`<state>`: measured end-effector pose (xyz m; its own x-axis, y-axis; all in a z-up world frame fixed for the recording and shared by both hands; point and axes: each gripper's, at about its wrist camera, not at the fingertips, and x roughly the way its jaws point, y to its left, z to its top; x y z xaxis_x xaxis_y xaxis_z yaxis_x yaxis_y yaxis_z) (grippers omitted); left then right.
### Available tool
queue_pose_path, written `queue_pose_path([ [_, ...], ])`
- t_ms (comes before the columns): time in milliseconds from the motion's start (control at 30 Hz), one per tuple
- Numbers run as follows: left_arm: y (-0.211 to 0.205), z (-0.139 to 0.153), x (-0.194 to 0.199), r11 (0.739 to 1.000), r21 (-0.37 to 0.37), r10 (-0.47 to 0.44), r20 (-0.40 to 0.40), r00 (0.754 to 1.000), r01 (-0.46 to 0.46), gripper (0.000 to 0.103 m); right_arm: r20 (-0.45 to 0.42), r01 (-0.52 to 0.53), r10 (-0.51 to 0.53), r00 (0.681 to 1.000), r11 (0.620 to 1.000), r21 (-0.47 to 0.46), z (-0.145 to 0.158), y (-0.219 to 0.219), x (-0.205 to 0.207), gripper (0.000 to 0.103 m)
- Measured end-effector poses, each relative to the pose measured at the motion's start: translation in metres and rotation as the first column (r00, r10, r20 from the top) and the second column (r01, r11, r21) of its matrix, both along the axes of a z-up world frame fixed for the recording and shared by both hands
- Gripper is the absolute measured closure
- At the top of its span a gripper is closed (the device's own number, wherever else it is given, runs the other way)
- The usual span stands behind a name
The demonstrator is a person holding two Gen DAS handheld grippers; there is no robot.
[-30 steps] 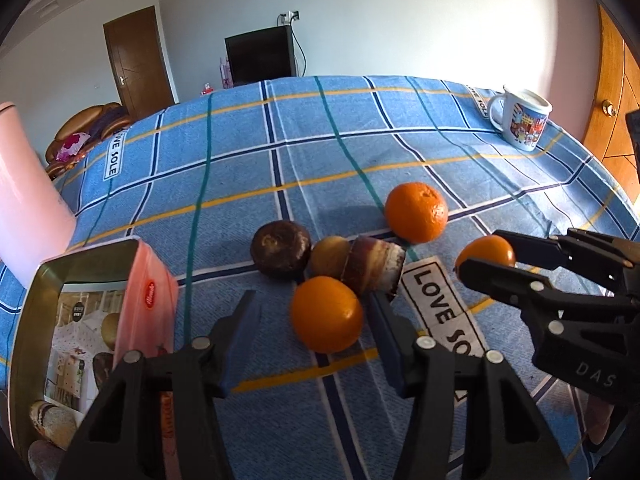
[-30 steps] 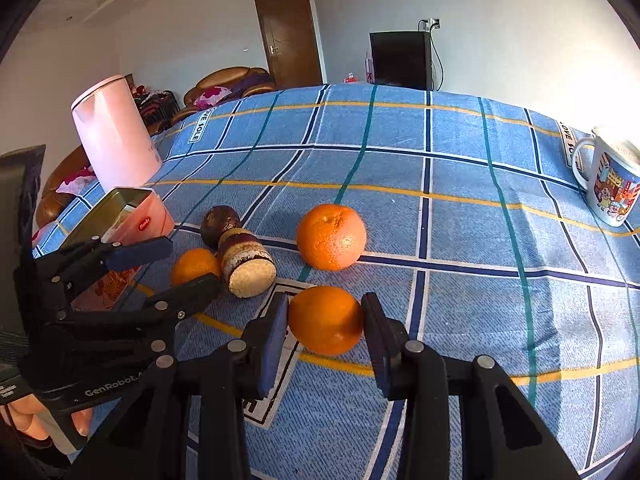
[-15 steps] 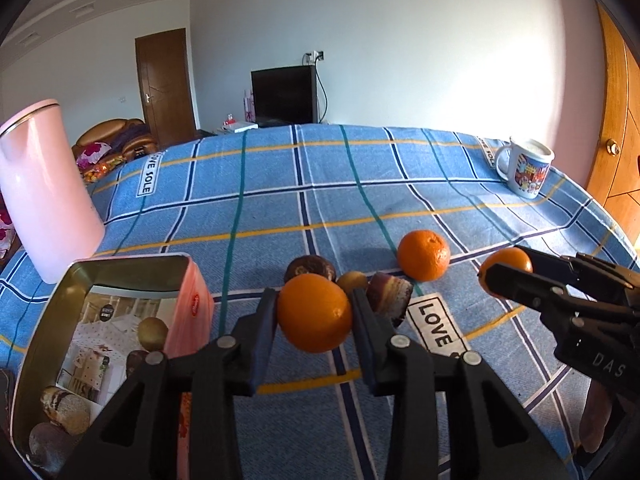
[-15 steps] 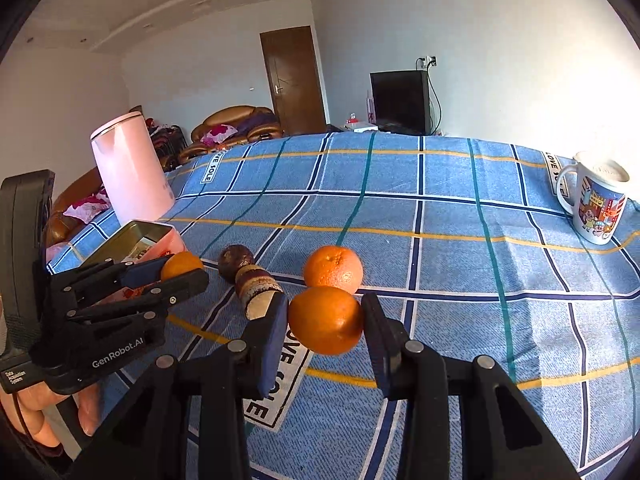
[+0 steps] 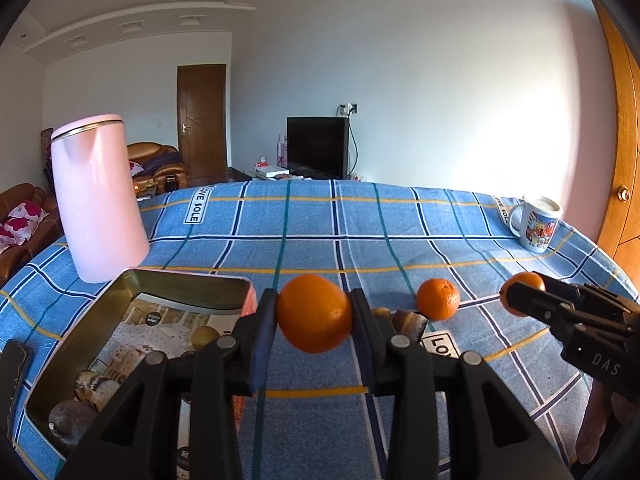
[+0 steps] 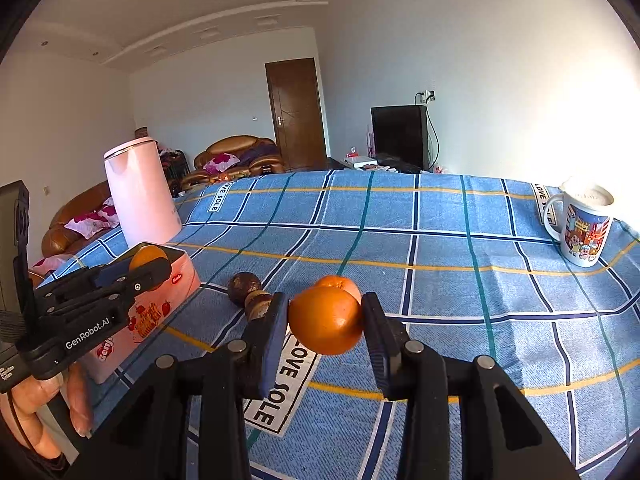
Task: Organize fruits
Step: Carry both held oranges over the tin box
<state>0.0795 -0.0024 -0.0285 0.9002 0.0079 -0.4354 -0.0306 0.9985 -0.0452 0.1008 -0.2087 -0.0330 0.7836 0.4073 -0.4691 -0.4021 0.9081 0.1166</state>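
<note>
An orange in each of my tongs

My left gripper (image 5: pixel 314 312) pinches one orange (image 5: pixel 314 314) beside the tin (image 5: pixel 188 280); my right gripper (image 6: pixel 325 322) pinches another orange (image 6: pixel 326 322), a third orange (image 5: pixel 438 299) at two o'clock.

In the right wrist view, the third orange (image 6: pixel 339 283) on the tablecloth (image 6: pixel 440 248) shows only its top, behind the held orange (image 6: pixel 326 326). In the left wrist view, the 2 brown fruits (image 5: pixel 408 321) are half hidden by a finger (image 5: pixel 366 332), and the tin (image 5: pixel 180 280) is cut off at the lower left, its print too small to read.
</note>
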Motion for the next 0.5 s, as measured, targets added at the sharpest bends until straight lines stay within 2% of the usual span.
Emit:
queue_pose_path([
  [500,-0.002,0.006,-0.024,0.999,0.028,0.034,0.102,0.994,-0.037,0.065,0.114,-0.003,0.003,0.993,1.000,0.002,0.008,-0.001,-0.020,0.064],
])
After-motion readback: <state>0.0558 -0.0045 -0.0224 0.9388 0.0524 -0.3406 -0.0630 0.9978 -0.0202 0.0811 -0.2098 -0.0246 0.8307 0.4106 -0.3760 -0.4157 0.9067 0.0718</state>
